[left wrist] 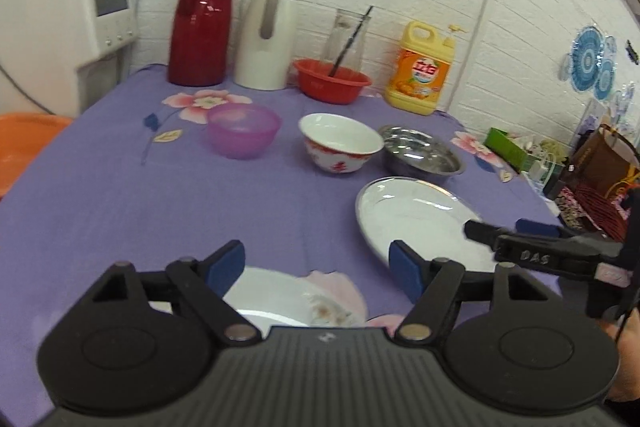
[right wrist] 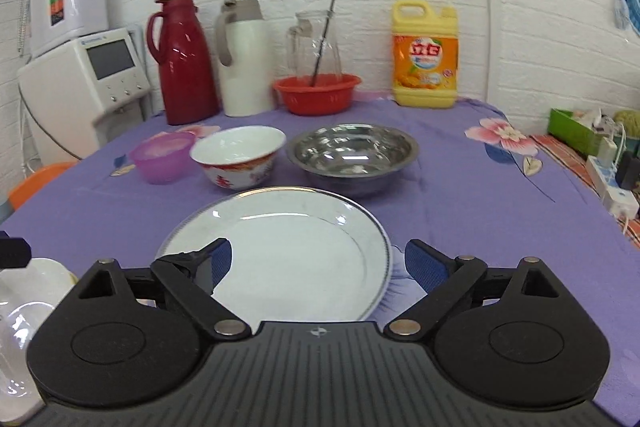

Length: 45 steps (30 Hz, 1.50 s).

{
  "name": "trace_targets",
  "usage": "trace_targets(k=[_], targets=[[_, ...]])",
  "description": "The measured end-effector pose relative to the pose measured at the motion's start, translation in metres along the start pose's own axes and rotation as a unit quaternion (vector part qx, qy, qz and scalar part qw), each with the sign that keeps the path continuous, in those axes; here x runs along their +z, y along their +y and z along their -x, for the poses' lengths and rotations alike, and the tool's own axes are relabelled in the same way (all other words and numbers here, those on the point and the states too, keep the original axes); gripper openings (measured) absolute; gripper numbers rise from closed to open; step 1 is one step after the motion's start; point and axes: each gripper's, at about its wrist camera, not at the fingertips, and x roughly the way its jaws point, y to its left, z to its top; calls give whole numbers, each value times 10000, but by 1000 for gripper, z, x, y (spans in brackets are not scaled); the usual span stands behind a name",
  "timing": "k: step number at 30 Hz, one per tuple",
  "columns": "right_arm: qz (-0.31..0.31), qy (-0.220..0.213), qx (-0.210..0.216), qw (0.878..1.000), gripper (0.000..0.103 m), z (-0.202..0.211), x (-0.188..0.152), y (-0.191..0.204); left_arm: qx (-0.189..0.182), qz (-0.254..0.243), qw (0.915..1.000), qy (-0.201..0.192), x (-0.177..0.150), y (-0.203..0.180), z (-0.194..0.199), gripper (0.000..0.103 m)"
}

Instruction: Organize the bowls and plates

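A large white plate (right wrist: 280, 251) lies on the purple tablecloth just ahead of my open right gripper (right wrist: 320, 263); it also shows in the left wrist view (left wrist: 416, 219). My open left gripper (left wrist: 320, 267) hovers over a smaller white plate (left wrist: 280, 299) with a flower print, which also shows in the right wrist view (right wrist: 28, 299). Behind stand a purple plastic bowl (left wrist: 242, 131), a white and red china bowl (left wrist: 340, 143) and a steel bowl (left wrist: 420, 155). The right gripper (left wrist: 508, 231) reaches over the large plate's right edge.
At the back stand a red thermos (right wrist: 182, 63), a white thermos (right wrist: 244, 59), a glass jug (right wrist: 316, 43) behind a red basin (right wrist: 316, 93), and a yellow detergent bottle (right wrist: 424, 55). A white appliance (right wrist: 84, 83) stands left. Clutter and a power strip (right wrist: 608, 183) lie right.
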Motion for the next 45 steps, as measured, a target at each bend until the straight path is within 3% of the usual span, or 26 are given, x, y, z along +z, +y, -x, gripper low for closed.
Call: trace_targets(k=[7, 13, 27, 45], targets=[[-215, 452, 143, 9986, 103, -36, -2, -14, -590, -106, 9970, 481, 29, -46, -77, 72], [-339, 478, 333, 9977, 103, -40, -6, -20, -395, -25, 9954, 874, 29, -50, -119, 71], [-106, 642, 535, 9964, 103, -48, -13, -11, -38, -24, 9904, 1385, 21, -55, -161, 72], [-10, 673, 518, 9964, 103, -49, -14, -7, 68, -294, 9899, 1384, 17, -66, -163, 72]])
